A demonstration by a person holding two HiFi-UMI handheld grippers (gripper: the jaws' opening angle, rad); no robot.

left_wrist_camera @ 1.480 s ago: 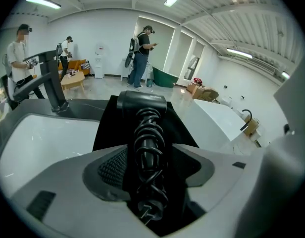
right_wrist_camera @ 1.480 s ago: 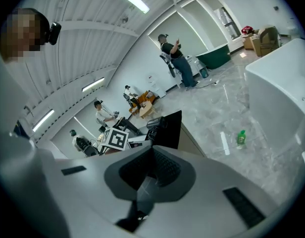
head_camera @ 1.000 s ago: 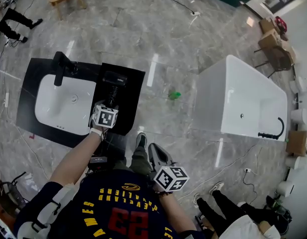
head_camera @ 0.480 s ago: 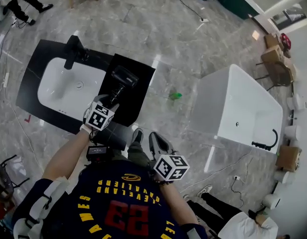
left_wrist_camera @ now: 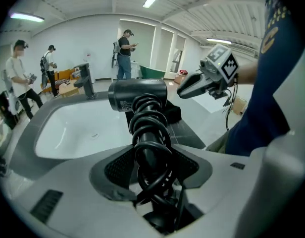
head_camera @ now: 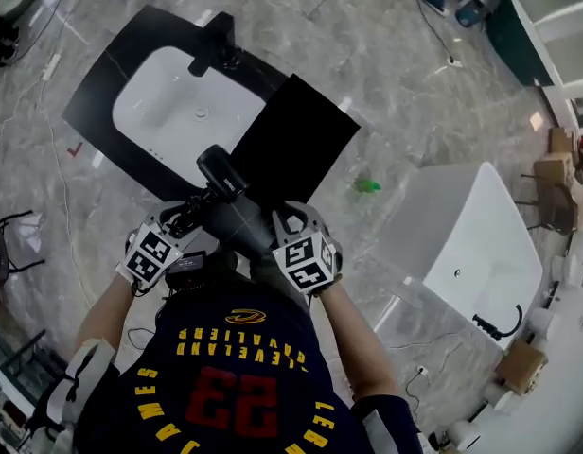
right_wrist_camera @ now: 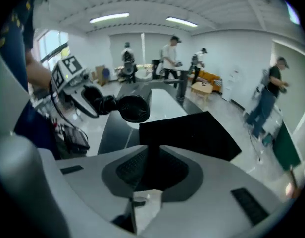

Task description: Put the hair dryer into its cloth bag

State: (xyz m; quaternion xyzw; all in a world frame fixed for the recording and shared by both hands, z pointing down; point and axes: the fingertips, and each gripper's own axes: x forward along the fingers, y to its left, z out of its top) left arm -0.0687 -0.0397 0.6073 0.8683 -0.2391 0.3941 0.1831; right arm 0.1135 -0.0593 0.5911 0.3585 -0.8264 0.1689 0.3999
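My left gripper (head_camera: 183, 218) is shut on the handle of the black hair dryer (head_camera: 216, 166), whose cord is coiled round that handle (left_wrist_camera: 148, 133). The dryer hangs in the air over the near edge of the counter, nozzle end away from me. The black cloth bag (head_camera: 296, 140) lies flat on the counter beside the sink. My right gripper (head_camera: 291, 218) is at the bag's near edge, its jaws opening by a narrow gap. In the right gripper view the bag (right_wrist_camera: 192, 133) shows through that gap, and the dryer (right_wrist_camera: 133, 108) hangs to the left.
A white sink basin (head_camera: 192, 112) with a black faucet (head_camera: 216, 41) is set in the black counter (head_camera: 112, 93). A white bathtub (head_camera: 471, 244) stands to the right, with a small green object (head_camera: 367, 185) on the marble floor. Several people stand in the background.
The left gripper has lifted the hair dryer off the bag and drawn it toward me. The right gripper has come forward from my side to the bag's near edge and rolled over.
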